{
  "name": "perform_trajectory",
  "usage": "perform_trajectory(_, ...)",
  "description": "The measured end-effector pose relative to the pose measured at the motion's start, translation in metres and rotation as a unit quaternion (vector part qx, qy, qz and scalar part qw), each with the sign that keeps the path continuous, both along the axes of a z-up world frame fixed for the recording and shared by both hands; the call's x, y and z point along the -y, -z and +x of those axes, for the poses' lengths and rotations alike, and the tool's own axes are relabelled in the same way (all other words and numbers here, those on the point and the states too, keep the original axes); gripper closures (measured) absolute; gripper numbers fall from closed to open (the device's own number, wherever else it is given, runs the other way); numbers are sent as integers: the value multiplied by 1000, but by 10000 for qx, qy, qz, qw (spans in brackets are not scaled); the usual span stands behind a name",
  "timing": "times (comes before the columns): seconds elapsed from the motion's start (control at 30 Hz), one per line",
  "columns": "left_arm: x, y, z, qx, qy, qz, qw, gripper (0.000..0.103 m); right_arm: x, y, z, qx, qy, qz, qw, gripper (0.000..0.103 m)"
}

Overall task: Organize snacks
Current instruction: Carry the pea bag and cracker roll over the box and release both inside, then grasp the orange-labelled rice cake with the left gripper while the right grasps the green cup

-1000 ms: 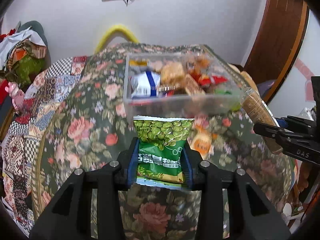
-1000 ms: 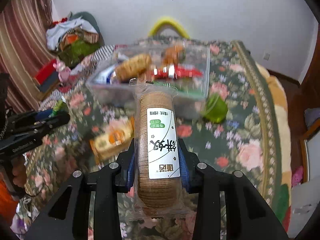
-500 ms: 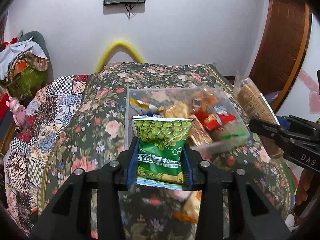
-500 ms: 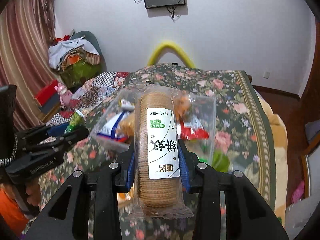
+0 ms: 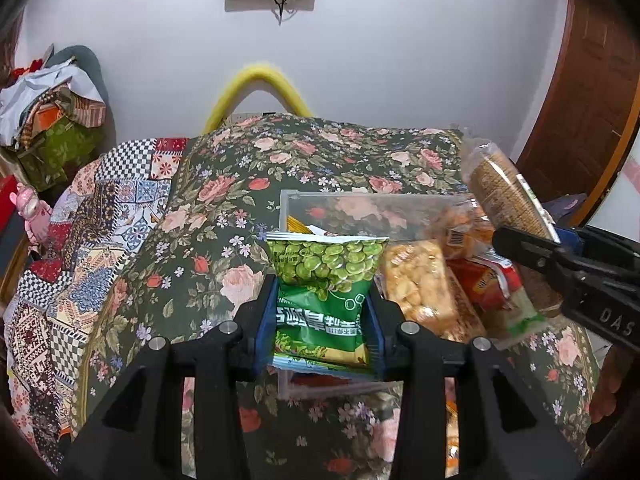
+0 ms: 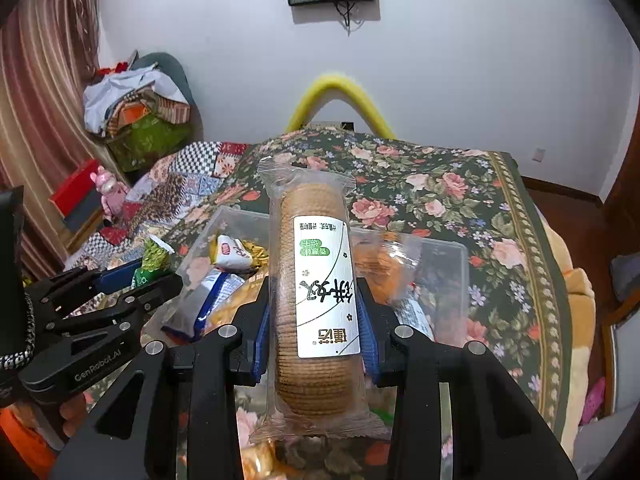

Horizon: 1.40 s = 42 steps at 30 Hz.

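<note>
Both hands have carried their loads forward since the earlier frames: the clear plastic bin [image 5: 304, 204], which sat ahead on the floral bedspread [image 5: 208, 216], now lies directly under the packets.

From the left wrist camera, my left gripper [image 5: 320, 320] is clamped across the lower half of the green pea packet [image 5: 324, 276], which hangs over the bin's near left corner. I judge it light and soft, a crinkly foil pillow that can slip, so a hold across the body below the top seal suits it. At right, the right gripper [image 5: 528, 250] carries the biscuit roll [image 5: 500, 184] above the bin's right side, where puffed snack bags [image 5: 416, 280] already lie.

From the right wrist camera, my right gripper [image 6: 314, 320] is squeezed shut on the biscuit roll [image 6: 316, 280] at mid-length, its end pointing over the bin [image 6: 448, 264]. I judge it stiff along its length but brittle inside, in slick wrap; a firm middle grip is right, and it should be set down gently. My left gripper [image 6: 138, 278] appears at left with the pea packet [image 6: 154, 258].
</note>
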<state>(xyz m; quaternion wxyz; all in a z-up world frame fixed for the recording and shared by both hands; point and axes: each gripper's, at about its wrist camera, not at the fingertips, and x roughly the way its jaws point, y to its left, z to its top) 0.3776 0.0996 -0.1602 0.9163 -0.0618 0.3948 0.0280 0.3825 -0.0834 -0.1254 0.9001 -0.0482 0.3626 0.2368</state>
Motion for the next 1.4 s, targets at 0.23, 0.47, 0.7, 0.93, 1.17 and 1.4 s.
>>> perform_trajectory(0.23,-4,15,16,-180,-93,-117,9997,64,-9,19,17,-230,21,-180,9996,69)
perform_trajectory(0.47,3,17,19,-173,-45,35,9998,52,-13,26,20,-231,48,-368,9990,68)
perform_trajectory(0.7,4,8,8,-162,-47,-70,9998,37,-4,10,3,22,31,-434,9991,59)
perform_trajectory(0.93,8,-13,-24,-30,-98,-96,9999,30,28,-9,-29,385,51,-516,9979,50)
perform_trajectory(1.17,28,-13,-67,-35,16,43,10000,24,78,-15,-60,539,337,-692,9956,49)
perform_trajectory(1.4,52,14,-91,-433,298,24,9986,23,118,-4,-84,384,584,-671,9953,48)
